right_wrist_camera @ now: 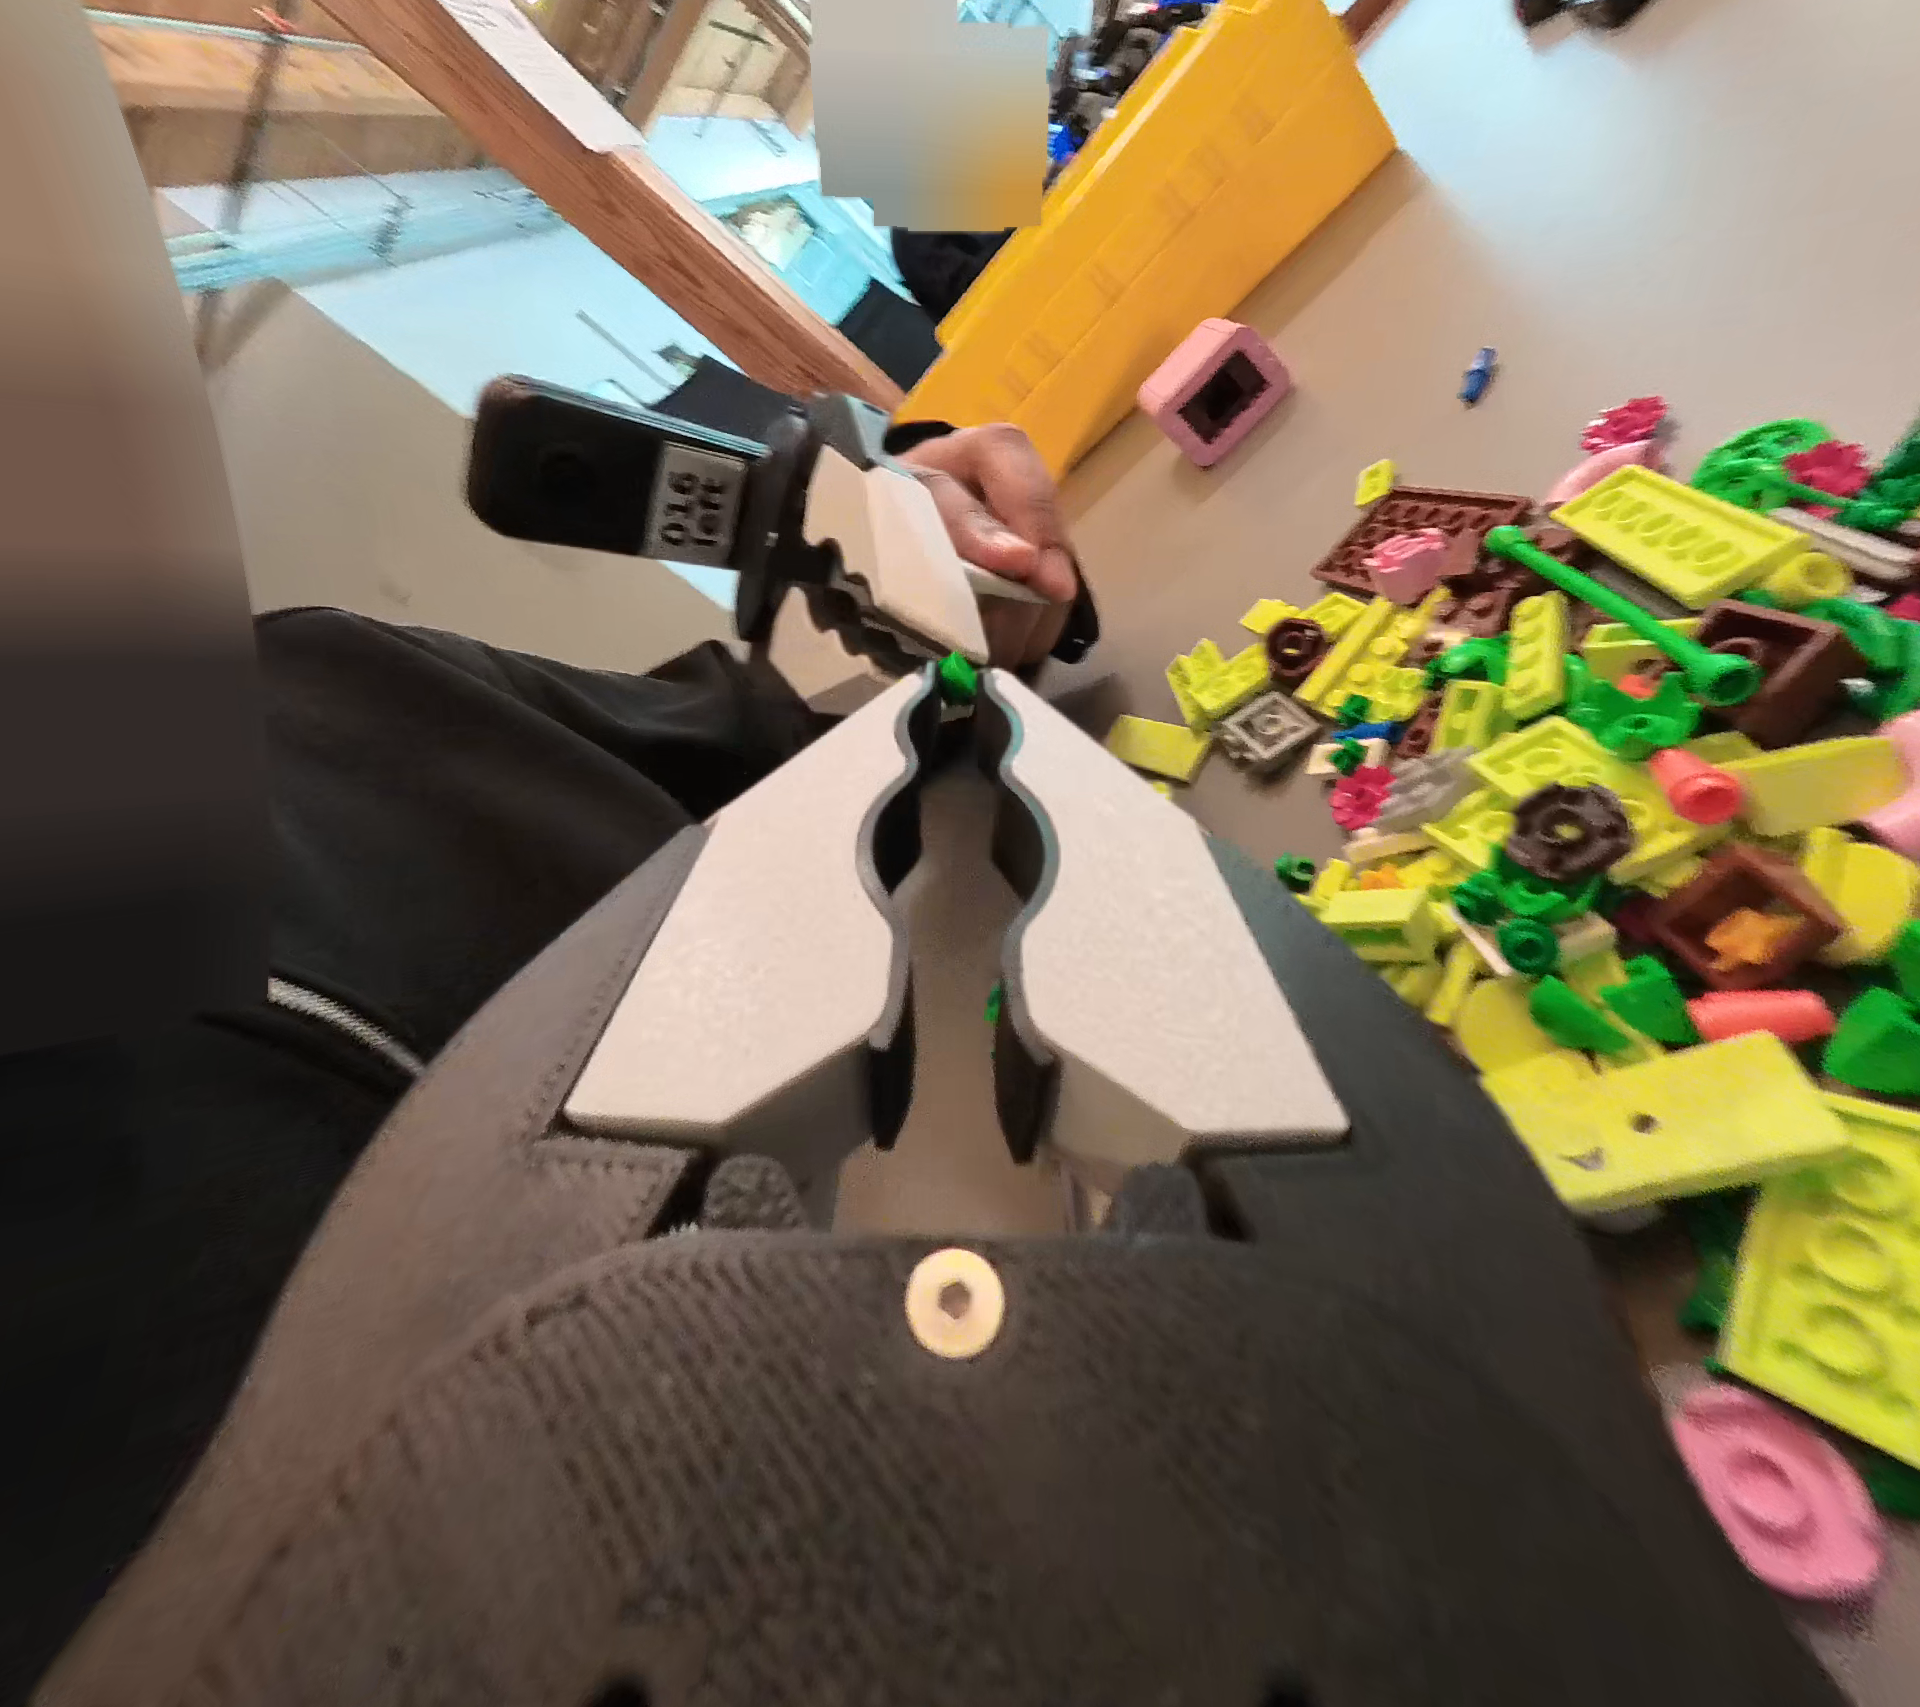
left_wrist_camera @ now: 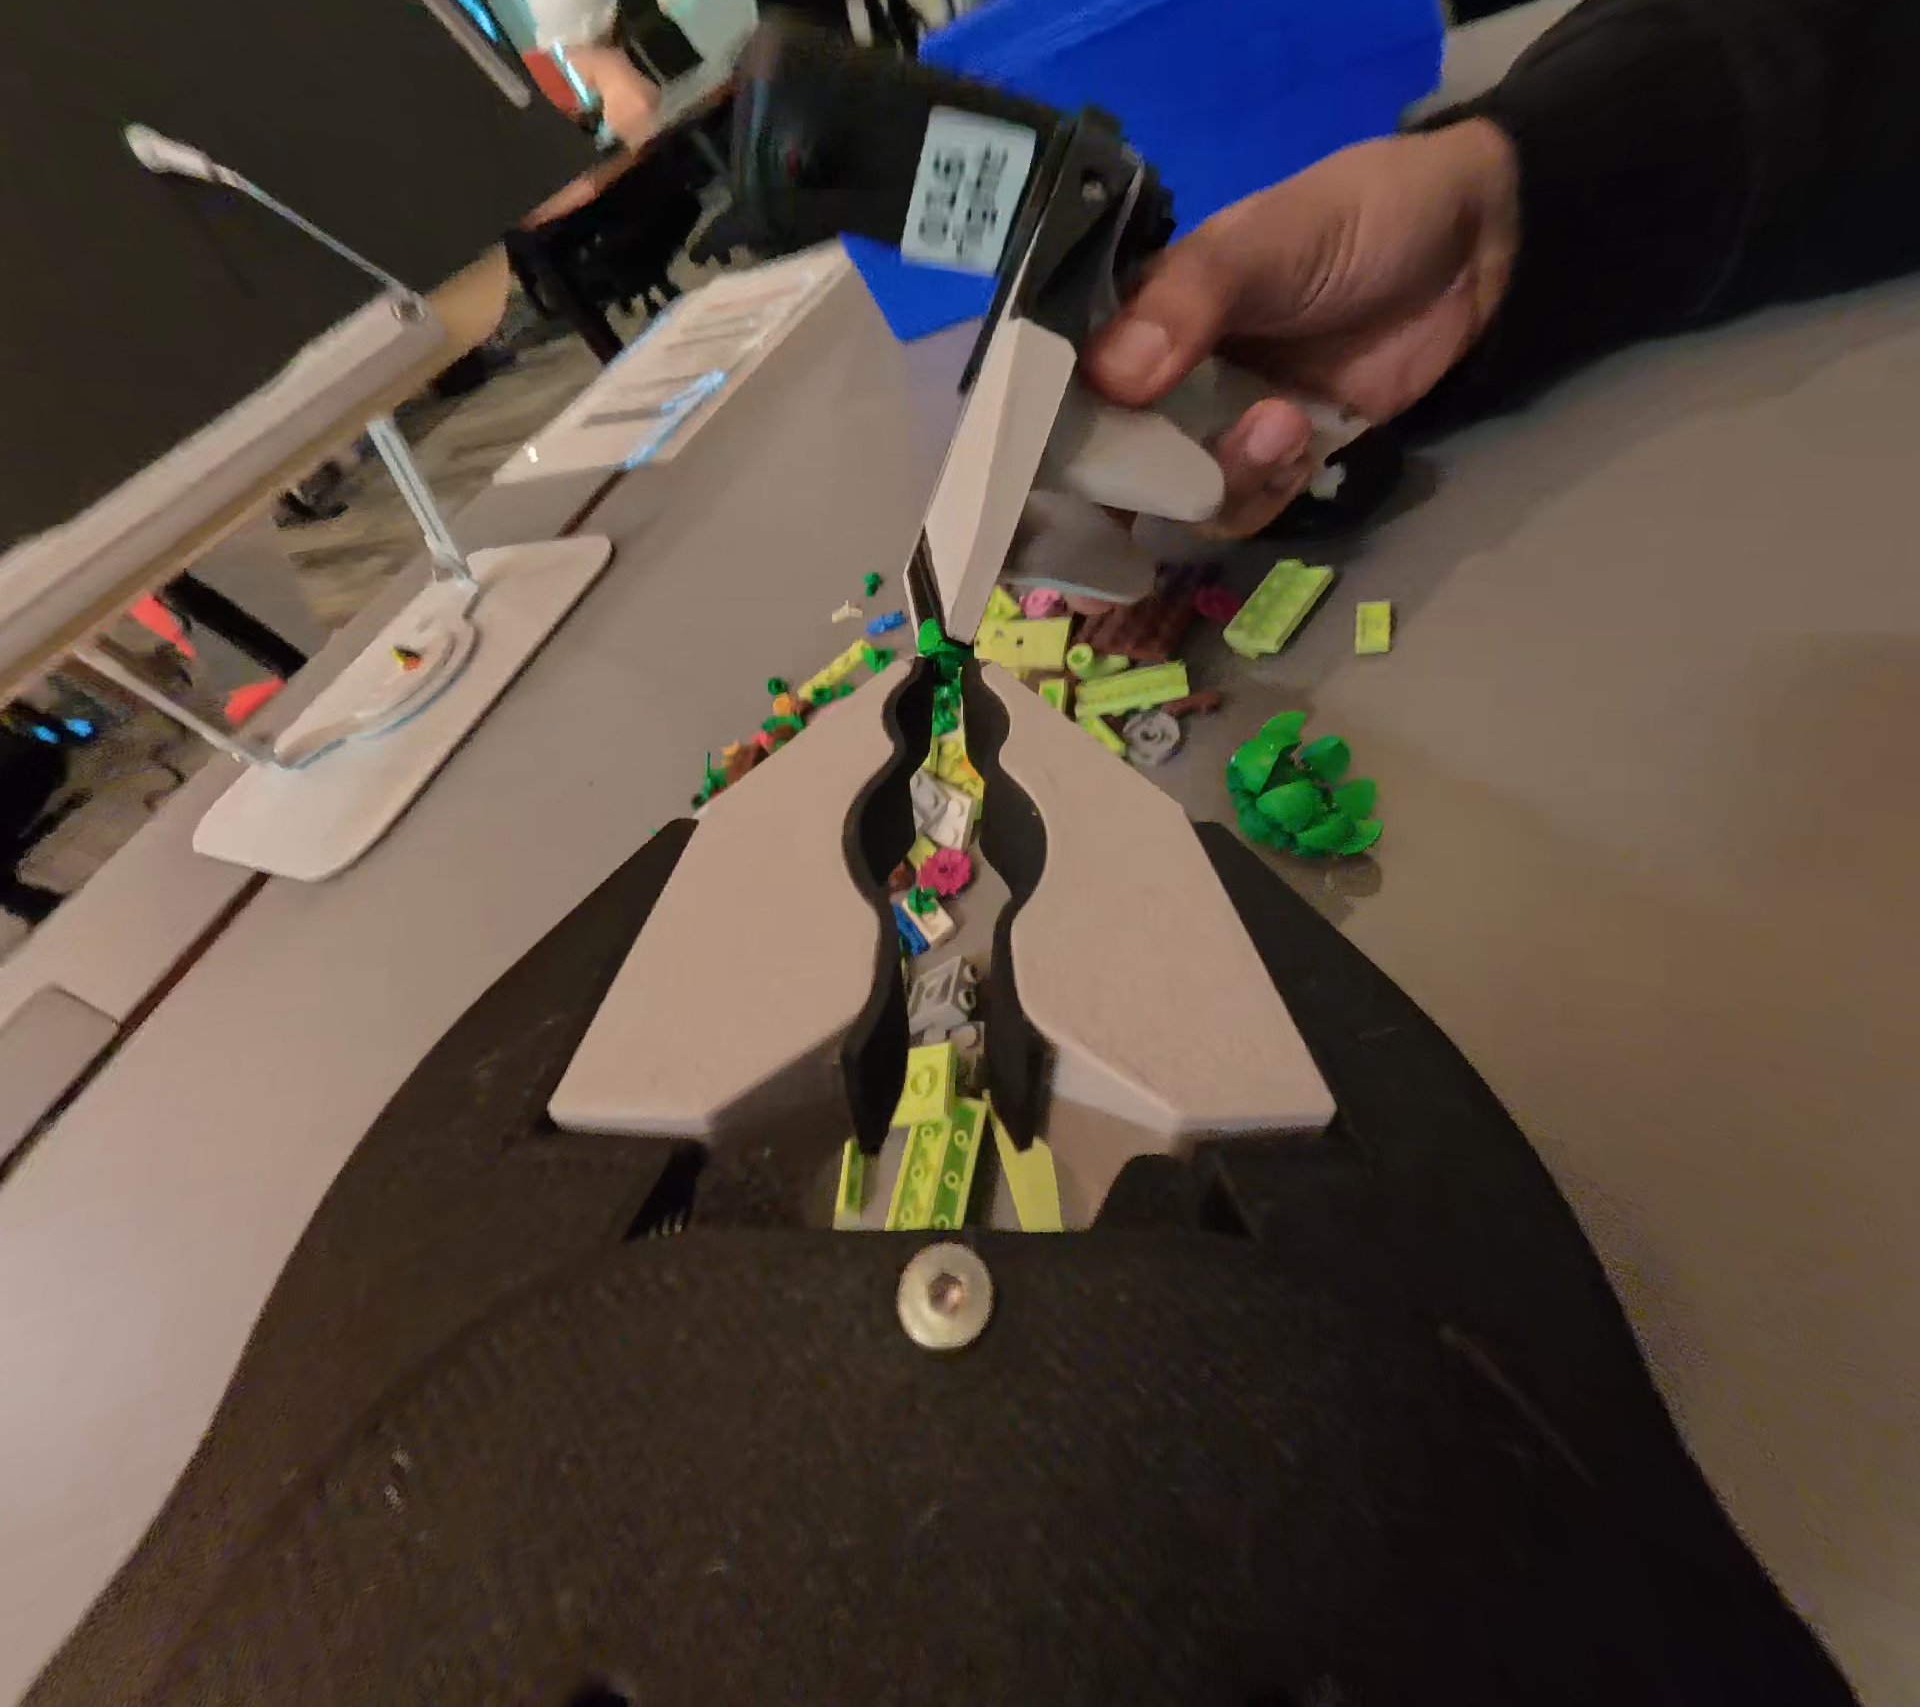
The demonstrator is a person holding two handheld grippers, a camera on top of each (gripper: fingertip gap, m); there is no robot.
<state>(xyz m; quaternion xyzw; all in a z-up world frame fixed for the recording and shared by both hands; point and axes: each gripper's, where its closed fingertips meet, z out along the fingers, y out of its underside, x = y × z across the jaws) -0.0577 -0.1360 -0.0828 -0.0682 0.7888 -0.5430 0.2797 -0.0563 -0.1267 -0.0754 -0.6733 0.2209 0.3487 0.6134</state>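
Where both tongs meet, green piece.

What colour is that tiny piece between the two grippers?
Green piece; right wrist view shows it best.

From the brick pile I take my bearings: my left gripper and right gripper meet tip to tip just above its near edge, both pinching one small green piece, so no gap lies between them. Beyond the pile the yellow bin and pink block stand in the way; the bare table past the green leafy cluster lies open; the lamp base blocks the far side.
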